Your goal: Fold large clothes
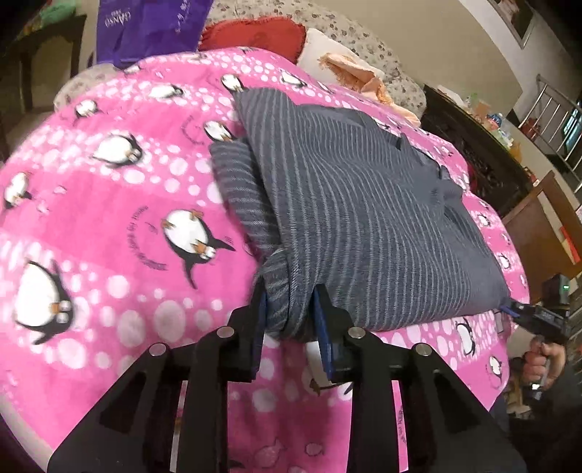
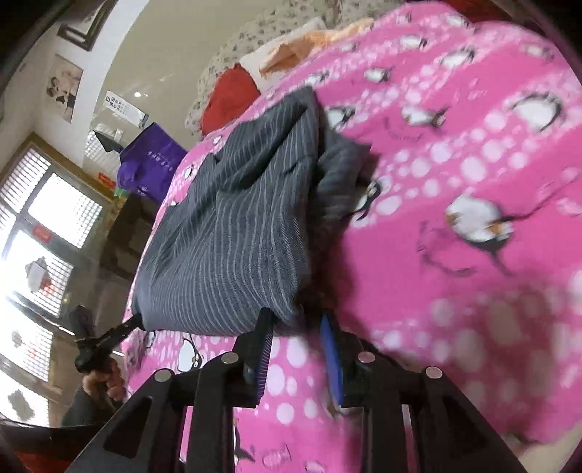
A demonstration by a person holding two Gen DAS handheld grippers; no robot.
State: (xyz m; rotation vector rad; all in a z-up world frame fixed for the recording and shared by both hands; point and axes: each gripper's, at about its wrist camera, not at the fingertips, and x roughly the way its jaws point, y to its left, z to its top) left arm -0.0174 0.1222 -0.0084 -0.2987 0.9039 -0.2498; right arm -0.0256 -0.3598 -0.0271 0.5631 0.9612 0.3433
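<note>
Garment: grey striped garment [image 1: 356, 203], partly folded, lying on the pink penguin blanket [image 1: 120, 203] that covers the bed.
Layers: a narrower striped flap sticks out from under the top layer on one side.
Left gripper [image 1: 289, 309]: jaws clenched on the bunched near corner of the garment; cloth fills the gap between the blue pads.
Right gripper [image 2: 296, 327]: jaws stand slightly apart at the other near corner; in its own view the cloth edge lies against one pad only, with a gap on the far side. The left wrist view shows its tip at the corner, so whether it grips I cannot tell.
Hands: a hand [image 1: 545, 360] holds the right gripper's handle beyond the bed edge.
Surroundings: red cushion [image 1: 254, 36], purple bag [image 1: 149, 29] and a peach cloth [image 1: 356, 72] beyond the garment.
Image quality: motion blur in the right wrist view.
</note>
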